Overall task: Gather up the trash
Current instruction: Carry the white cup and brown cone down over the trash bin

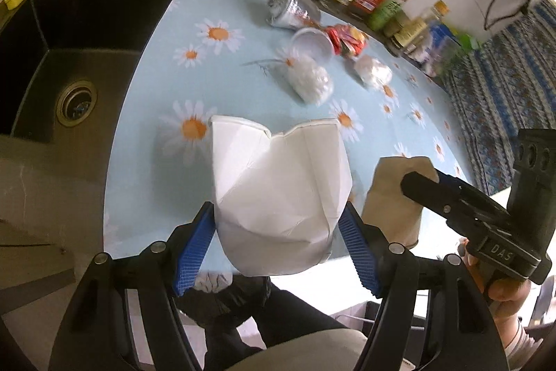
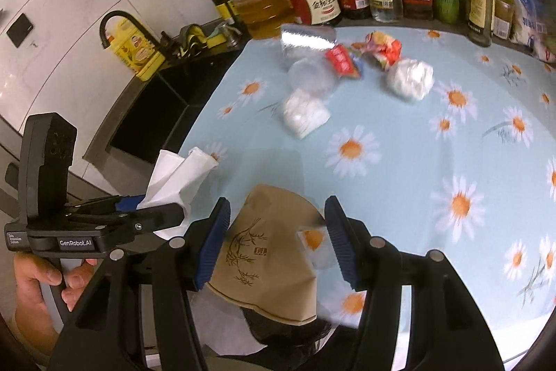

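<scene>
Both claws are loaded: our left claw [image 1: 278,232] pinches a crumpled white cup [image 1: 278,197] low on its body, near the base, and our right claw [image 2: 278,239] pinches a squashed brown cup [image 2: 271,252] across its middle, blue pads pressing on either flank. We hold both just above the near edge of the daisy-print tabletop [image 2: 434,134], side by side, the brown cup to the right of the white one. We judge both cups light, thin and already collapsed, so they should give under the pads rather than resist; a grip across the creased body holds better than one at the flimsy rim. The white cup's long axis runs away from the claw, its dented rim pointing toward the far bottles. The brown cup lies the other way, rim nearest us and its narrow end pointing out over the tabletop. More trash waits mid-tabletop: two white wads [image 2: 302,113] [image 2: 410,79], a clear lid [image 2: 309,75], a red wrapper [image 2: 382,47] and a foil pack [image 1: 292,7]. A dark bag shows below the tabletop edge, though we cannot make it out well.
</scene>
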A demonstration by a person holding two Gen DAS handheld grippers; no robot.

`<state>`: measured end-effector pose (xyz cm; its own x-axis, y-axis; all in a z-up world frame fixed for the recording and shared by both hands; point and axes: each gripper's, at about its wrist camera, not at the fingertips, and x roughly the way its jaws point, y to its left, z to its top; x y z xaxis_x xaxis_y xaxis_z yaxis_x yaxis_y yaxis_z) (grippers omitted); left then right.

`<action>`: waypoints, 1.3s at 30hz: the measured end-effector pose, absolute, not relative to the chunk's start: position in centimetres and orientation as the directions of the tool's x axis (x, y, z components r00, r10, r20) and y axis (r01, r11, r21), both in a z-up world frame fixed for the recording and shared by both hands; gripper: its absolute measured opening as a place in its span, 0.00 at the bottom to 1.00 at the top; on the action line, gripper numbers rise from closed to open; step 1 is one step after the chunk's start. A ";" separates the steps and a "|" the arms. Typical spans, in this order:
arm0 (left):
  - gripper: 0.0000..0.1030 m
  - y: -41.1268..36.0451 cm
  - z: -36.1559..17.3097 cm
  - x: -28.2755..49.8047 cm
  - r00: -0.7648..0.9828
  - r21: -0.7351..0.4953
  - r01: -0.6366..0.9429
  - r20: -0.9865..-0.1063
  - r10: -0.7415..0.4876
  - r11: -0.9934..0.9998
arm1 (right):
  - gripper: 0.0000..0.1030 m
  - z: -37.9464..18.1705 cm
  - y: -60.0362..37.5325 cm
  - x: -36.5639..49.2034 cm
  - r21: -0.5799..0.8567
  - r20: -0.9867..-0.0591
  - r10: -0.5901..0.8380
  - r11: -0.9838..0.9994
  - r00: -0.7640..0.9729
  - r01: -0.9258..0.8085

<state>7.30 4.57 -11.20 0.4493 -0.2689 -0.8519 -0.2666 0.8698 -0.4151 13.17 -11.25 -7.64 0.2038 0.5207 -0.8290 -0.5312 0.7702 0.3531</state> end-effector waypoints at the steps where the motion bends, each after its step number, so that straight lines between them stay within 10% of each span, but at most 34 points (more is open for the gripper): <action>1: 0.68 4.4 -11.2 6.6 0.446 -0.417 -0.263 -0.852 -0.273 0.870 | 0.55 -7.7 -11.2 12.4 0.355 -0.830 0.520 0.771 0.201 -0.529; 39: 0.68 2.8 -23.5 -6.0 0.205 -0.403 -0.358 -0.914 -0.351 0.842 | 0.55 -21.3 -11.9 0.8 0.413 -0.899 0.438 0.828 -0.023 -0.379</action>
<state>-6.01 2.80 -23.54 0.2046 -0.3509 -0.9138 -0.3575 0.8423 -0.4034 0.79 -11.93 -21.26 -0.0233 0.4376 -0.8989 -0.3792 0.8281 0.4129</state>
